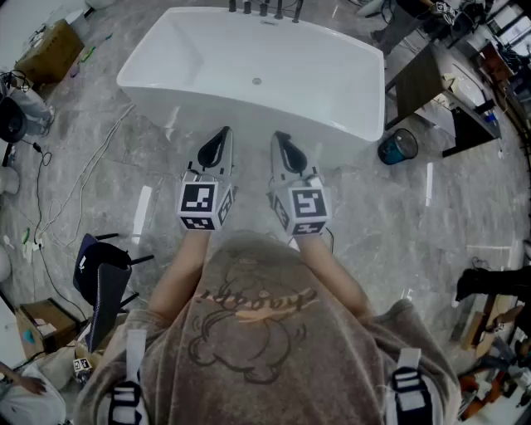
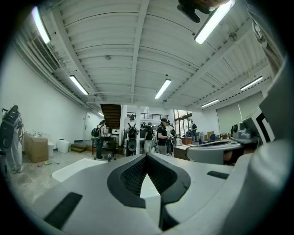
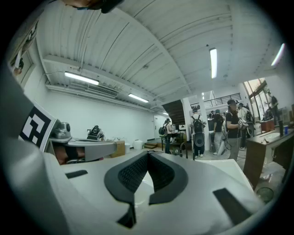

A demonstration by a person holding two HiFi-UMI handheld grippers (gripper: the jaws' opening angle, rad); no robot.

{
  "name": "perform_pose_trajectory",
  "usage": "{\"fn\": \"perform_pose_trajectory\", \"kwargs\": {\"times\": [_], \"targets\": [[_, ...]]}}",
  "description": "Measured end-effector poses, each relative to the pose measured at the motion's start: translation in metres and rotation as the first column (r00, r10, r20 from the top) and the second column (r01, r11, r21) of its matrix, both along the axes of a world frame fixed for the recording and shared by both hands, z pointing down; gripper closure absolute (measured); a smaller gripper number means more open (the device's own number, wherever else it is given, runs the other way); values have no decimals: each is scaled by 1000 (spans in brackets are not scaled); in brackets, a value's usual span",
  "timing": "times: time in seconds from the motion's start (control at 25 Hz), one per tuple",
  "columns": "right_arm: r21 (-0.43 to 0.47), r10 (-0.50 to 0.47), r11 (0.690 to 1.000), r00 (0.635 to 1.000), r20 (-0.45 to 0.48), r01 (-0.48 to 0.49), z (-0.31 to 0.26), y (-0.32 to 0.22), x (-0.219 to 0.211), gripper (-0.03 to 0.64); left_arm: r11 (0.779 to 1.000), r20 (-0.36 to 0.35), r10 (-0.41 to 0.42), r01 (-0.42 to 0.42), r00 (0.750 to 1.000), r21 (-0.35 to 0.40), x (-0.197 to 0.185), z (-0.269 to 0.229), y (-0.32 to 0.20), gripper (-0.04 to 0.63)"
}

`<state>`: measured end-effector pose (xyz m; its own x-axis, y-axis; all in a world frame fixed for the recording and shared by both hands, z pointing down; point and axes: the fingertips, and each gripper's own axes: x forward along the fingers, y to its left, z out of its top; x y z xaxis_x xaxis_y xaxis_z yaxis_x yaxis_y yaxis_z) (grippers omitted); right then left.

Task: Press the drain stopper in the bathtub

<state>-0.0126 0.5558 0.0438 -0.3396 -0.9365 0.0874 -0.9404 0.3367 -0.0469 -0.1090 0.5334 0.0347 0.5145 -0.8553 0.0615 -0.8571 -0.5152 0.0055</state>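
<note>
head view: white bathtub (image 1: 348, 100) runs across the top of frame on a grey stone-look floor (image 1: 431, 224). The drain stopper (image 1: 256, 81) is a small round disc on the tub bottom, roughly mid-width, on the side toward the faucet fittings (image 1: 264, 9) on the far rim. The left gripper (image 1: 224, 133) and right gripper (image 1: 280, 136) are held side by side, not touching, tips aimed at the tub's near wall. Both are outside the basin and well apart from the stopper, marker cubes facing up at the camera. A blue bucket (image 1: 398, 147) stands on the floor near the tub's right corner, with a dark table (image 1: 419, 79) just beyond it, a black chair (image 1: 98, 278) lower left and a cardboard box (image 1: 50, 51) upper left. left gripper view: jaws meet at the tips with nothing between them; the small triangular gap behind the tips shows only white tub. The bathtub (image 2: 76, 167) sits lower left, the right gripper (image 2: 213, 149) is alongside on the right, and people (image 2: 147, 135) stand in the background under strip lights (image 2: 163, 88). right gripper view: jaws also tip to tip, nothing held. The left gripper (image 3: 80, 148) is at left, the bathtub (image 3: 227, 167) lower right, people (image 3: 198, 135) in the background.
</note>
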Motion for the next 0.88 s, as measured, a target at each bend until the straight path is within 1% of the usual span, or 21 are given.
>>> {"fn": "perform_pose_trajectory", "kwargs": {"times": [0.48,0.64,0.76,0.88], "targets": [[3,-2,1000,1000,26,2,-1,-5,11,618,1000,9,-4,4,1000,1,9,1,-5,584],[6,-4,1000,1000,27,4,-4,-8,19,618,1000,2,-17,17,1000,3,12,-2,-9,584],[13,-10,1000,1000,29,10,-8,-12,33,618,1000,-12,-23,23,1000,-6,25,-3,-14,584],[24,-21,1000,1000,23,21,-9,-16,48,618,1000,-12,-17,17,1000,-3,41,-2,-16,584]]}}
